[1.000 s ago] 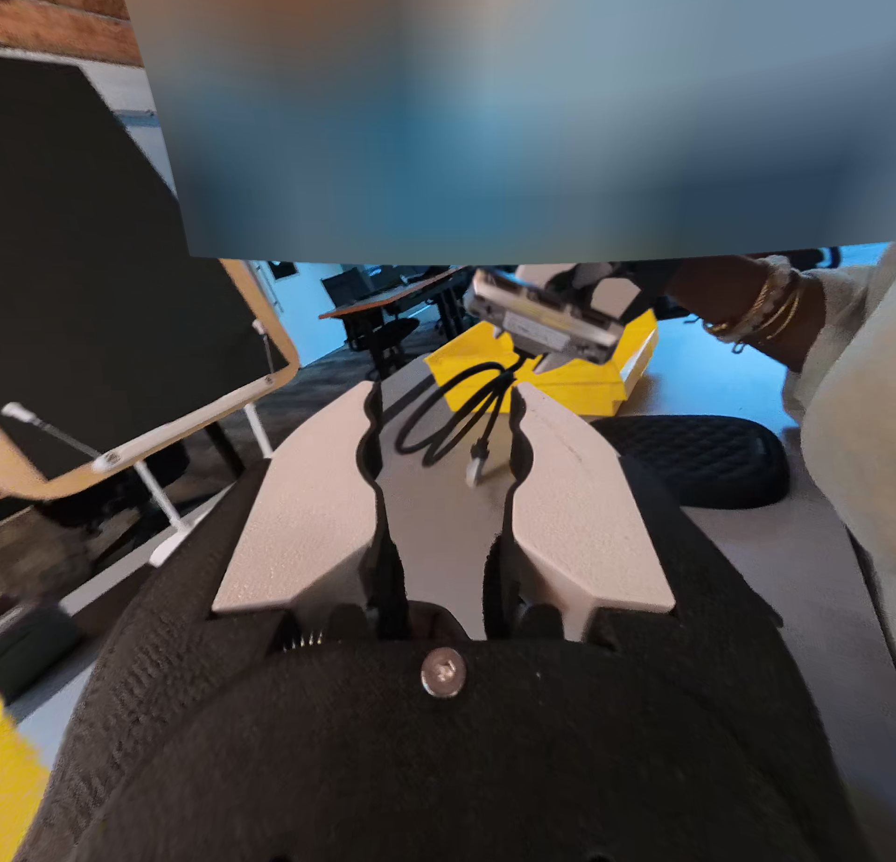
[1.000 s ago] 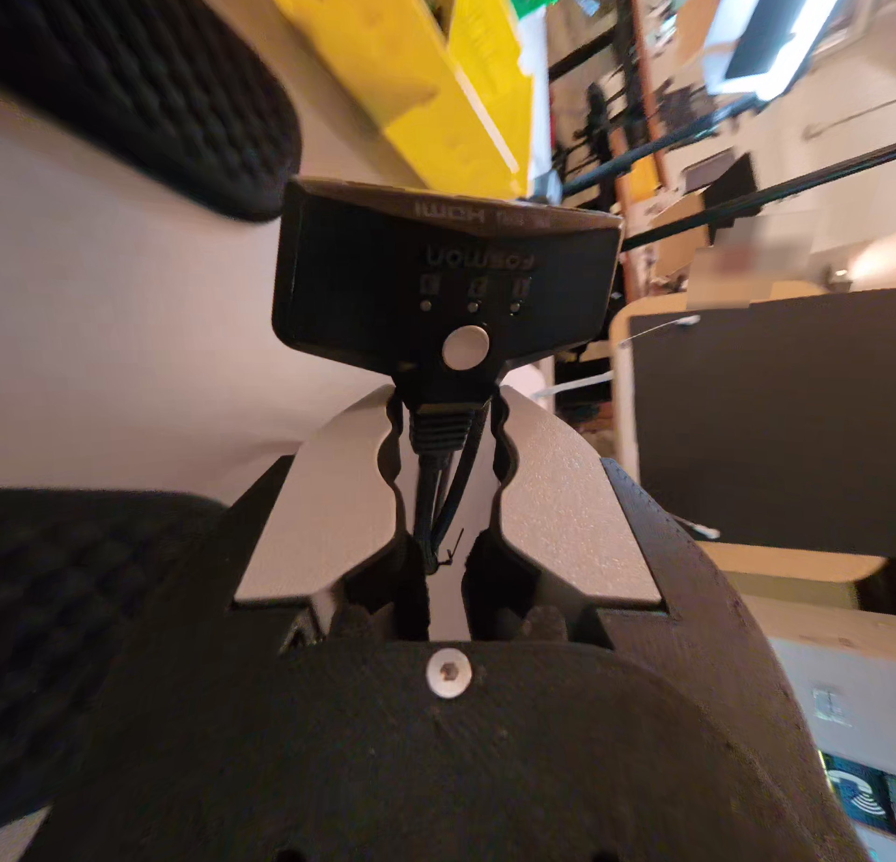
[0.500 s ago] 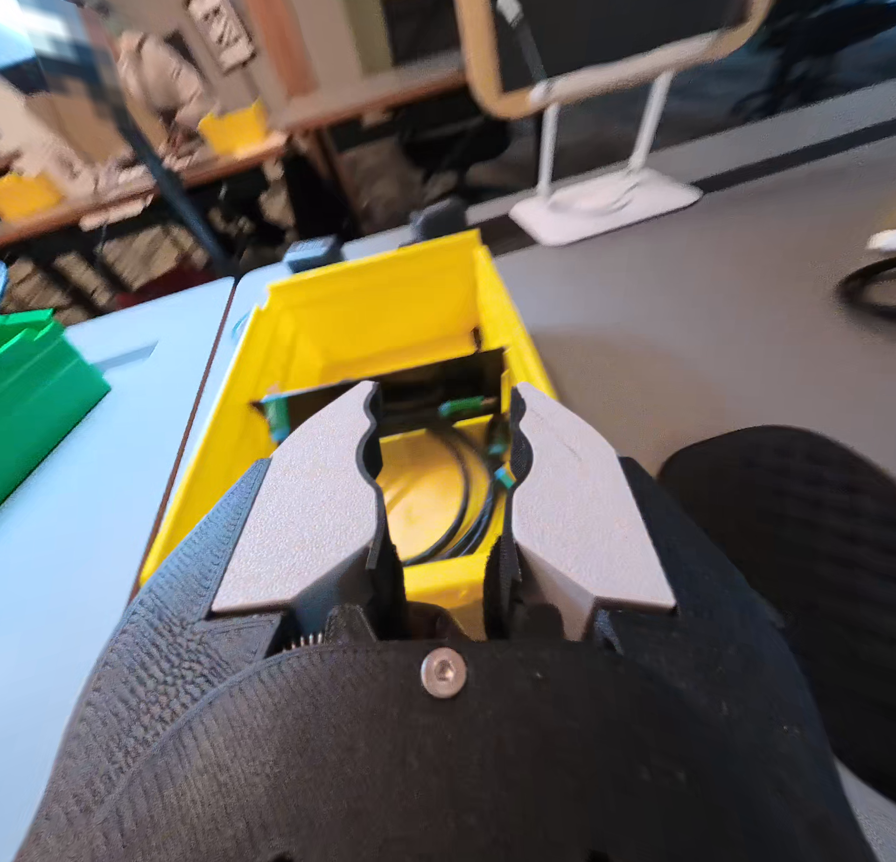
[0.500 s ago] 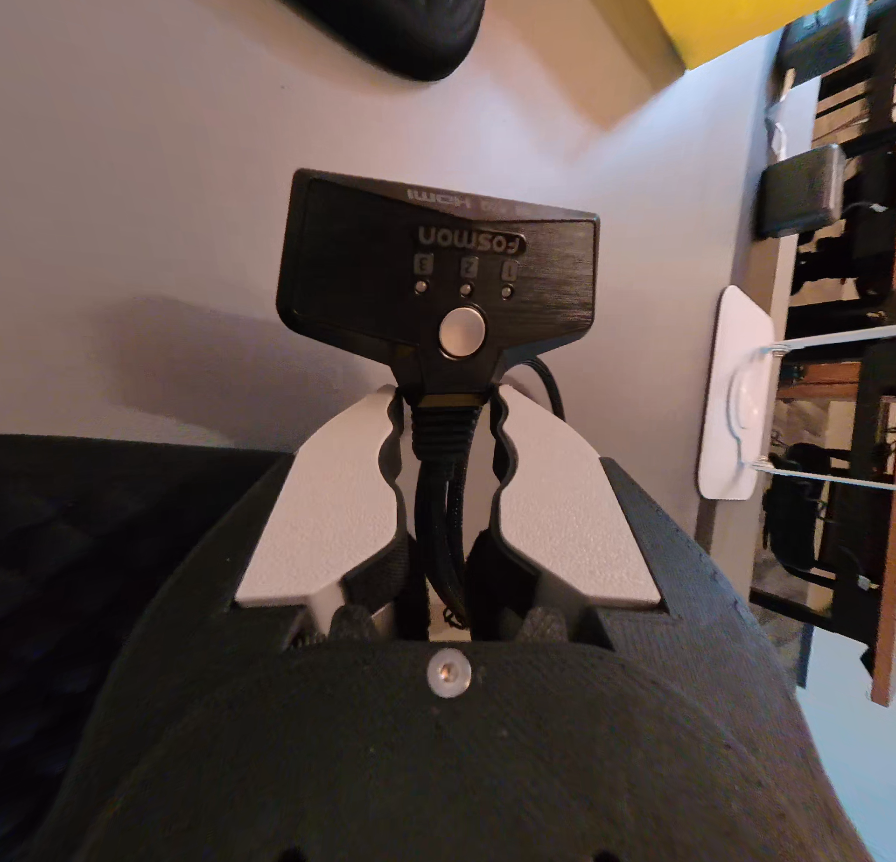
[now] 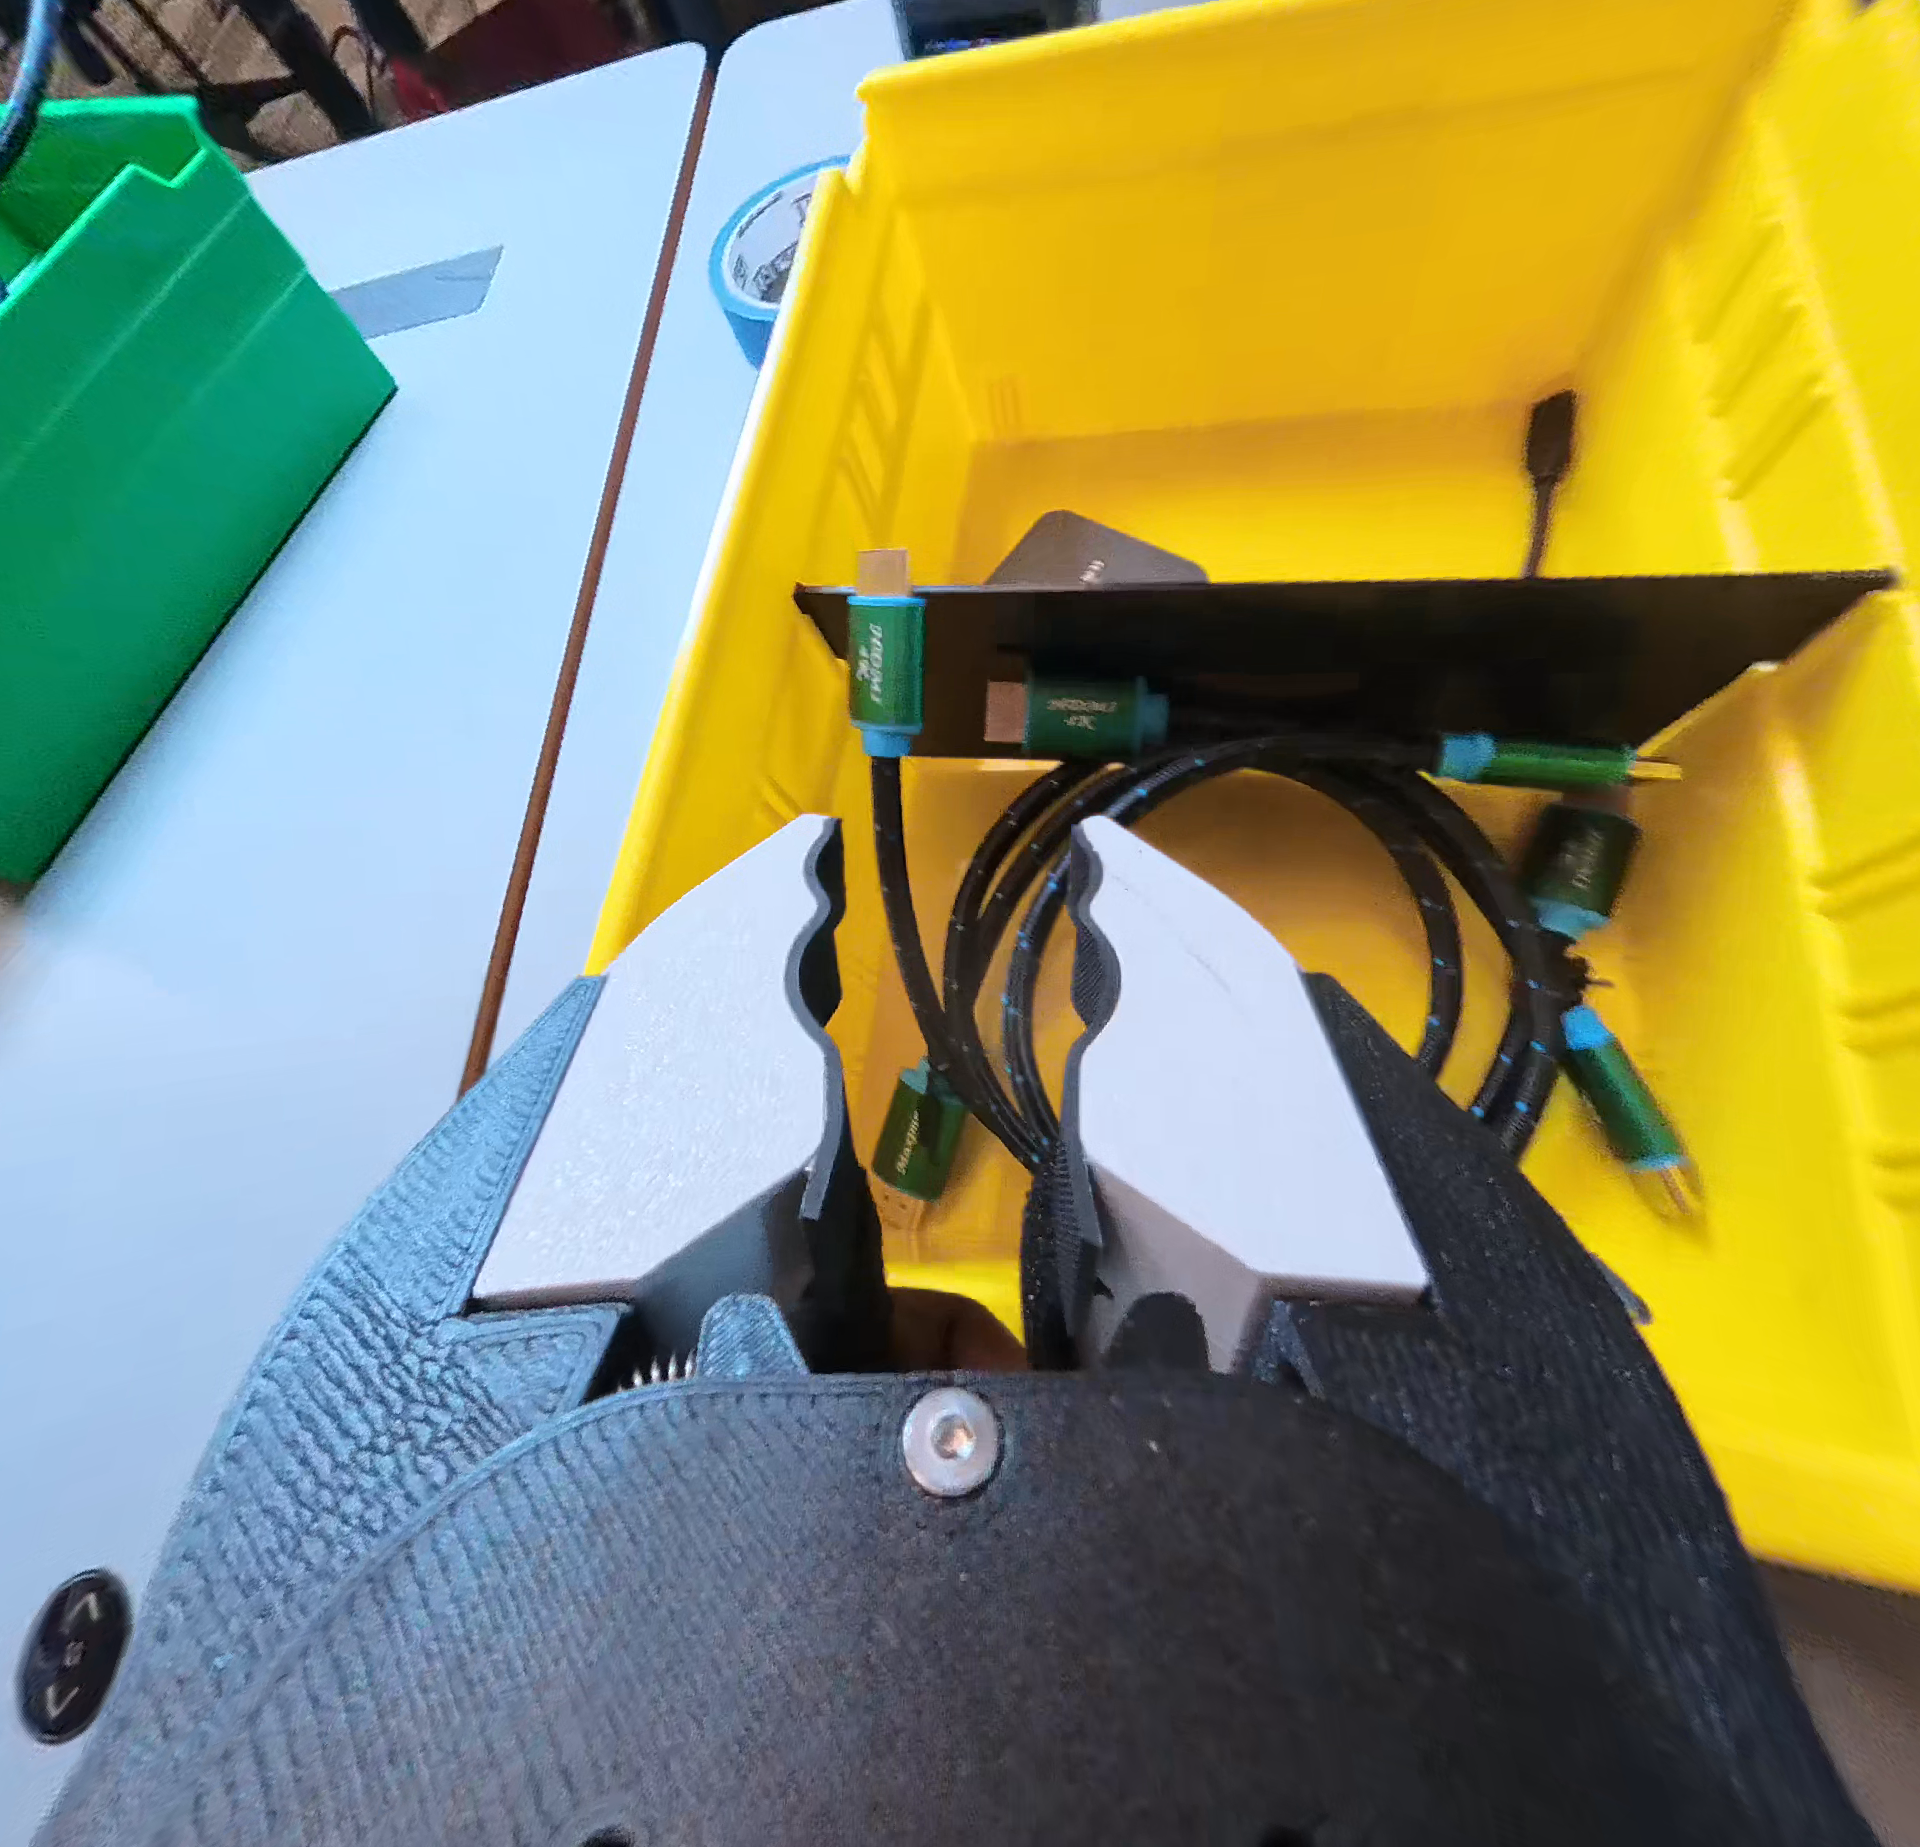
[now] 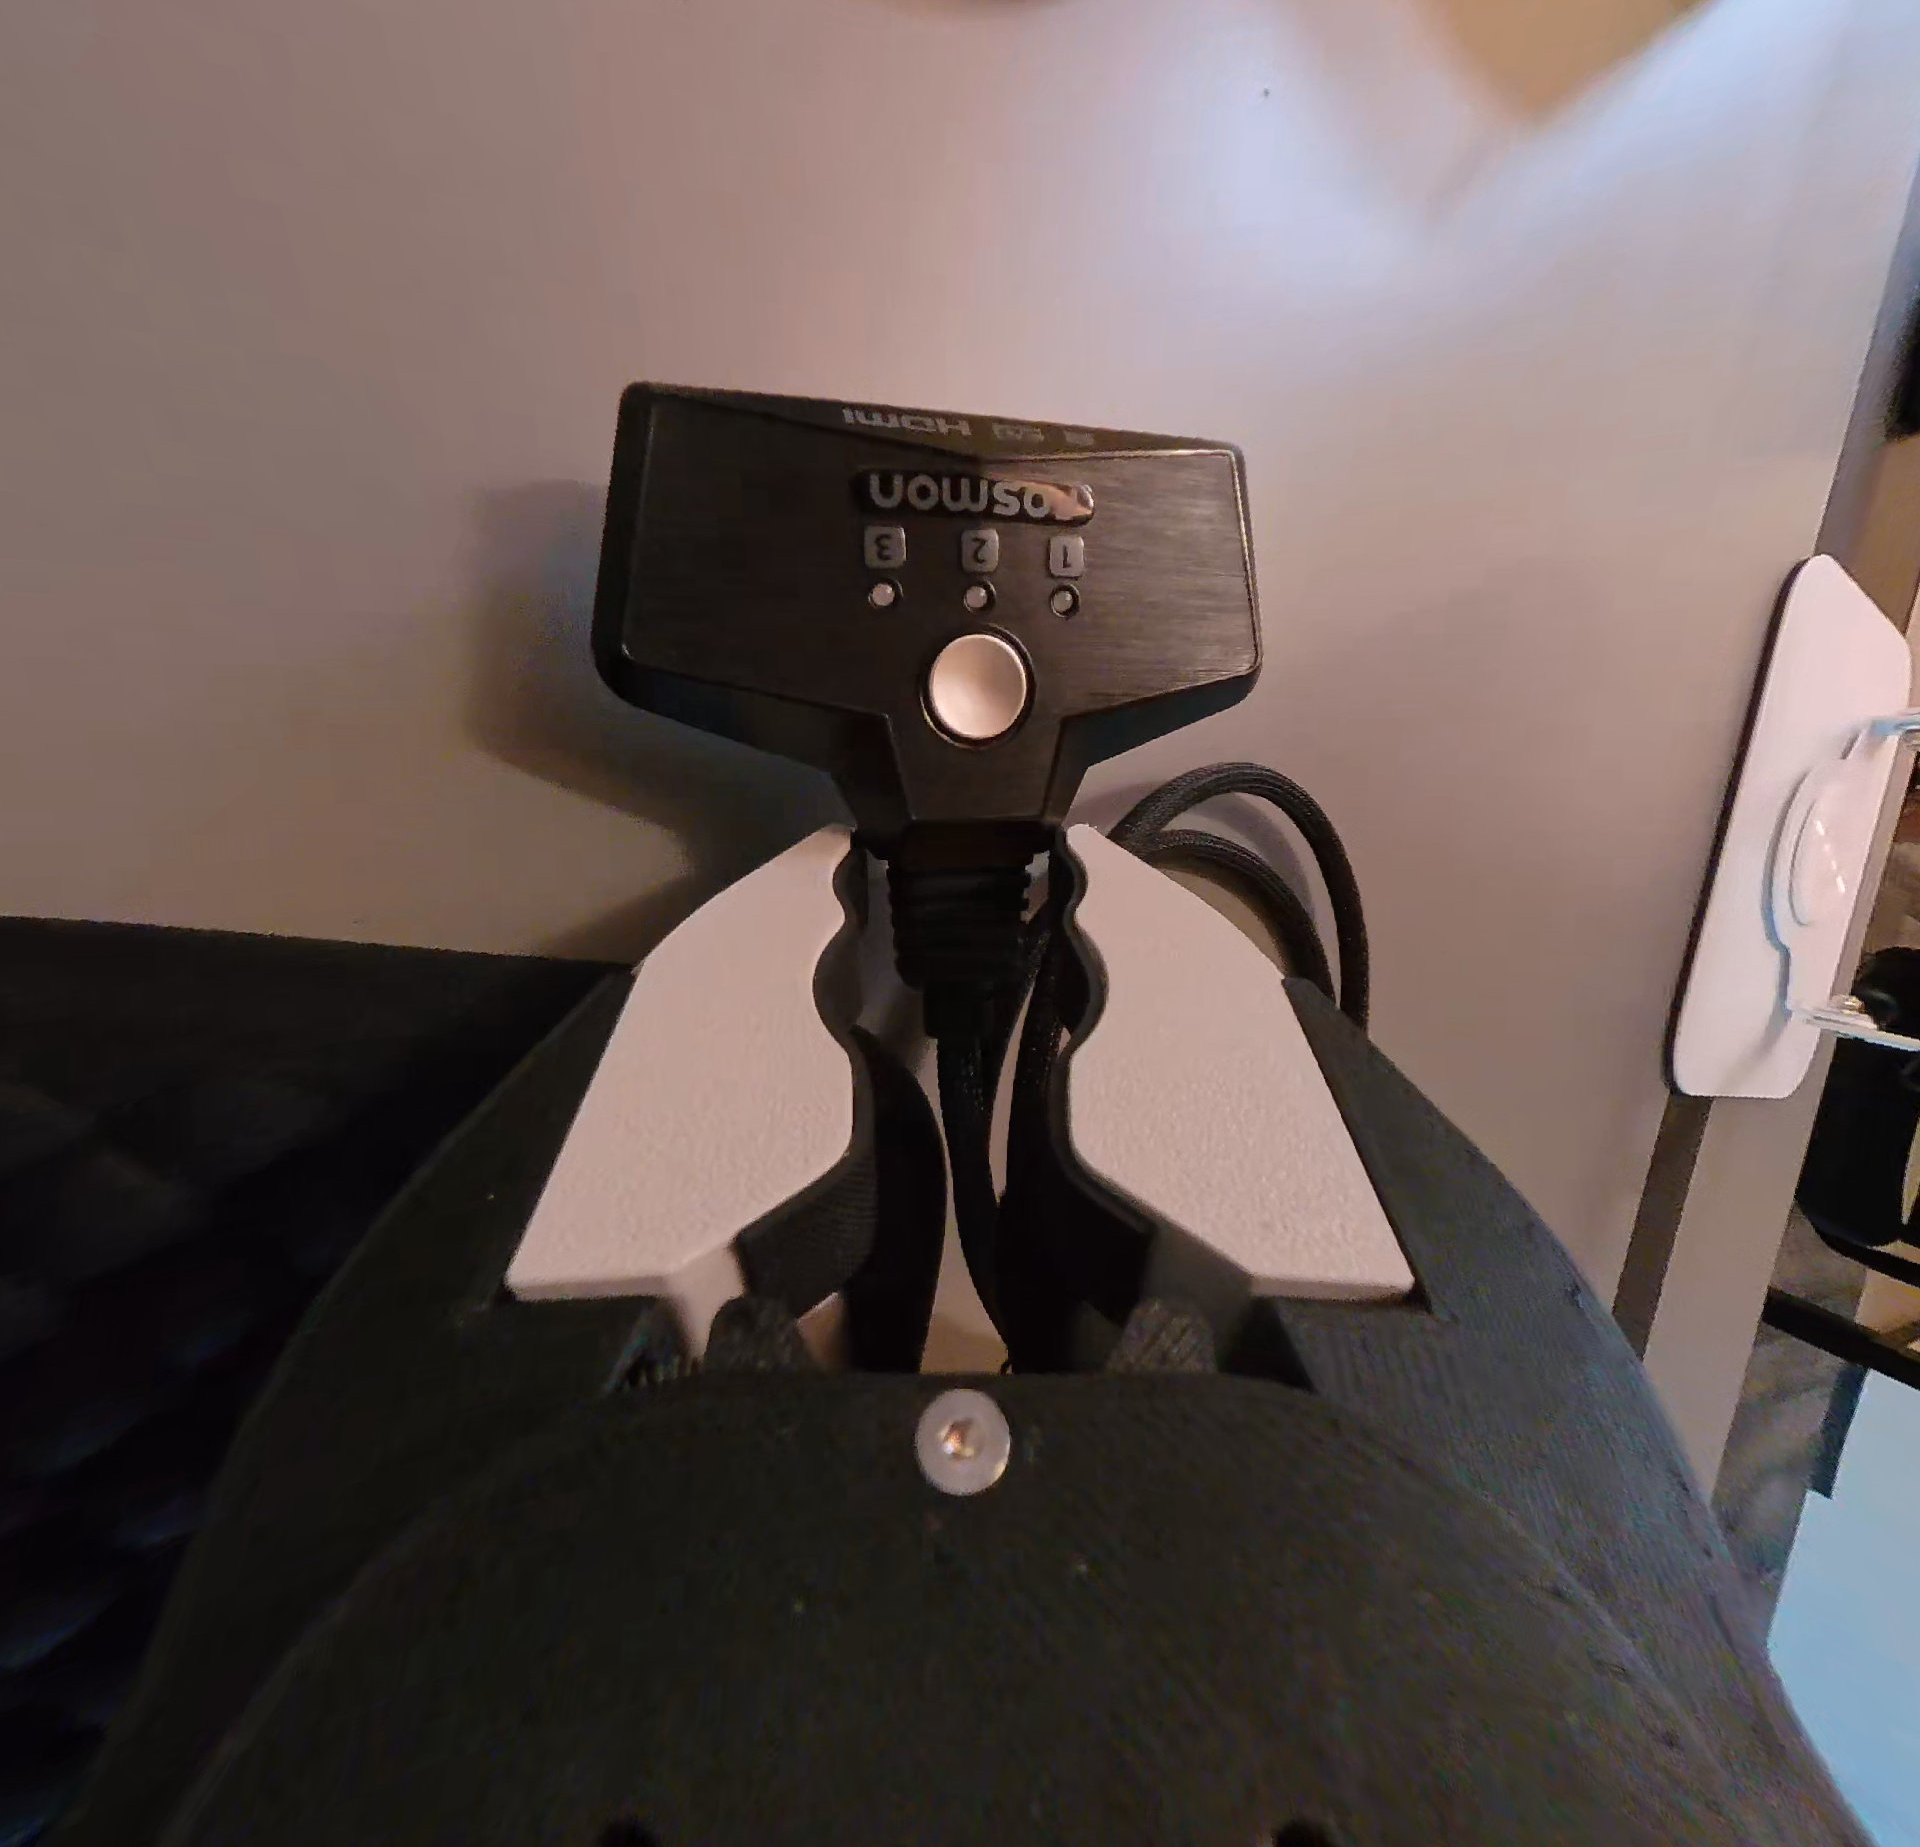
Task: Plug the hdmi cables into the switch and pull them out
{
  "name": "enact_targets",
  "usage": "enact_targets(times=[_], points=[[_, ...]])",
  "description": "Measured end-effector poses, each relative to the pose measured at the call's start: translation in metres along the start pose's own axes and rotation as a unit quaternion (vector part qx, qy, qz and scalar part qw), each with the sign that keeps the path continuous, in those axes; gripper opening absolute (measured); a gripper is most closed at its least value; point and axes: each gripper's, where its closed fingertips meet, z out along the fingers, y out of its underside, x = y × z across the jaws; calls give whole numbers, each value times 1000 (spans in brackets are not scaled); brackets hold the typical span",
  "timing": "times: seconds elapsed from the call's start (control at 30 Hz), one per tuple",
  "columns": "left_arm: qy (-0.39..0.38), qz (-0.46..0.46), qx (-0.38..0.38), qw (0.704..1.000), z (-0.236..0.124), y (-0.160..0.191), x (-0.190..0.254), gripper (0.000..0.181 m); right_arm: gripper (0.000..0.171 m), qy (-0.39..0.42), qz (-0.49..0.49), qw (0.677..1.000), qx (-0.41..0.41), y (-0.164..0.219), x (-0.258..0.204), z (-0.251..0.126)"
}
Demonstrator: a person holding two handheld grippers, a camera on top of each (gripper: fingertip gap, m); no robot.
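The right claw [image 6: 956,841] is pinching the switch [image 6: 925,592] by its cable stub over the desk [image 6: 416,187], while the left claw [image 5: 951,862], spread over tangled hdmi cables [image 5: 1195,862] in the yellow bin [image 5: 1351,239] ahead, is probably risking snagging several at once.

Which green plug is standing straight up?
The green plug at the yellow bin's left wall, leaning on the black divider, gold tip up. The others lie flat or slanted.
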Motion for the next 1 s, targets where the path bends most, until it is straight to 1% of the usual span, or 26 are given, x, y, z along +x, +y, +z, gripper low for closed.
enact_targets(times=[0.17,0.33,0.43,0.5,0.53,0.6,0.67,0.77,0.9,1.0], points=[[-34,-2,-20,999,19,-2,-9,34,34,0,3,1000,5,0,-2,2],[-71,10,-46,996,31,0,-14,34,34,-4,5,1000,10,0,-2,2],[-70,26,-67,995,40,5,-12,32,29,-14,13,1000,19,-2,-4,0],[-76,36,-70,994,45,8,-13,22,29,-17,20,999,27,-2,-5,-3],[-92,41,-63,993,44,8,-17,12,29,-13,26,999,32,-3,-3,-6],[-90,43,-47,994,41,5,-16,11,29,-7,38,998,51,-5,-1,-12],[-98,52,-13,994,32,-3,-14,10,29,-1,54,996,77,-9,1,-21],[-128,68,56,988,9,-22,-13,10,27,21,75,989,125,-17,9,-35],[-182,109,156,965,-37,-60,-8,10,24,51,87,978,183,-31,17,-54],[-186,123,205,953,-67,-84,1,10,24,63,86,972,207,-40,20,-62]])
